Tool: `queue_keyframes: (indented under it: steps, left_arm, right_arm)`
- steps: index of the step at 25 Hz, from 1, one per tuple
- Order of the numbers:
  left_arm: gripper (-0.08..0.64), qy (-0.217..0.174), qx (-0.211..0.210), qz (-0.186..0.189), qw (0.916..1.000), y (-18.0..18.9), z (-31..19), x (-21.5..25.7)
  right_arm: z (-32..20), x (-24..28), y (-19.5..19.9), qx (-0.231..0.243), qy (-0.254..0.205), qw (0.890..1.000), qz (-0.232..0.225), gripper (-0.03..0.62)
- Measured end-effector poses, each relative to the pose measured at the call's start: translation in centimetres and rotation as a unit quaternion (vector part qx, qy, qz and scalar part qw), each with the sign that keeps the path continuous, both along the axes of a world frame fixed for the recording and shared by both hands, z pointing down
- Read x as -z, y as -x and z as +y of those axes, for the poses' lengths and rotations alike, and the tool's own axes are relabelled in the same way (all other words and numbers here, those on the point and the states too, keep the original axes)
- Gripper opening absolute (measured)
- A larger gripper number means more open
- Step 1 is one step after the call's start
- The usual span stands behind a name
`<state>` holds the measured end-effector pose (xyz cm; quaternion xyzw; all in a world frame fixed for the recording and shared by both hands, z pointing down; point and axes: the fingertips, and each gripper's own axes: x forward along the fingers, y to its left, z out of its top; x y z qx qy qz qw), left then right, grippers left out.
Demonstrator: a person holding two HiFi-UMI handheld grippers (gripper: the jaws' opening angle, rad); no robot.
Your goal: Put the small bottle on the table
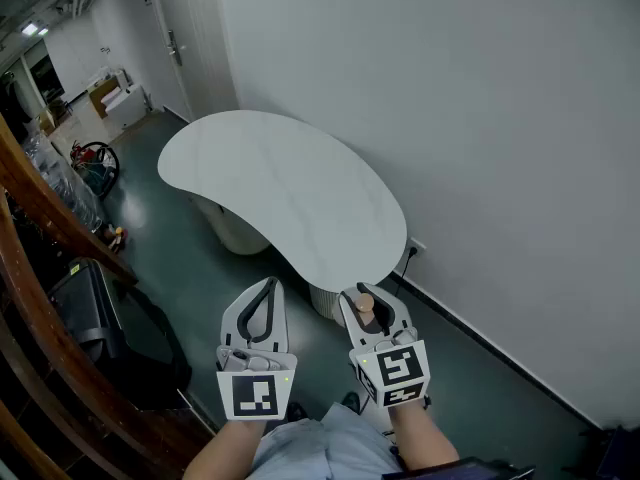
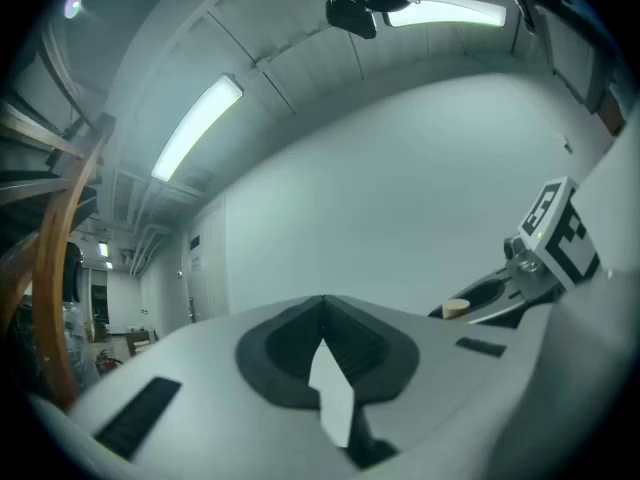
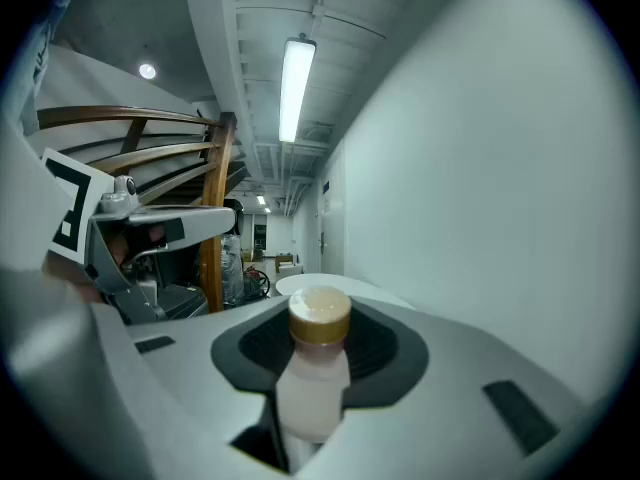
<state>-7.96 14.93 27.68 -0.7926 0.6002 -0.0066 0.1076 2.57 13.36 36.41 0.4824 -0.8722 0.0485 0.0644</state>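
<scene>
A small pale bottle with a tan cap stands upright between the jaws of my right gripper, which is shut on it. From the head view the bottle shows only its cap, inside the right gripper, just short of the near end of the white kidney-shaped table. My left gripper hangs beside it on the left, its jaws closed to a point with nothing between them. In the left gripper view the left gripper meets at its tips, and the bottle's cap shows off to the right.
The table stands along a white wall on a dark green floor. A curved wooden handrail runs down the left, with a black bag beneath it. Boxes and a doorway lie at the far end.
</scene>
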Motion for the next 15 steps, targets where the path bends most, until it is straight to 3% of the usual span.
queue_keyframes:
  steps: [15]
  left_arm:
    - [0.003, 0.006, 0.019, -0.001, 0.9998, -2.8, -0.9, -0.7]
  right_arm:
    - [-1.0, 0.0, -2.8, 0.019, -0.003, 1.0, -0.012, 0.11]
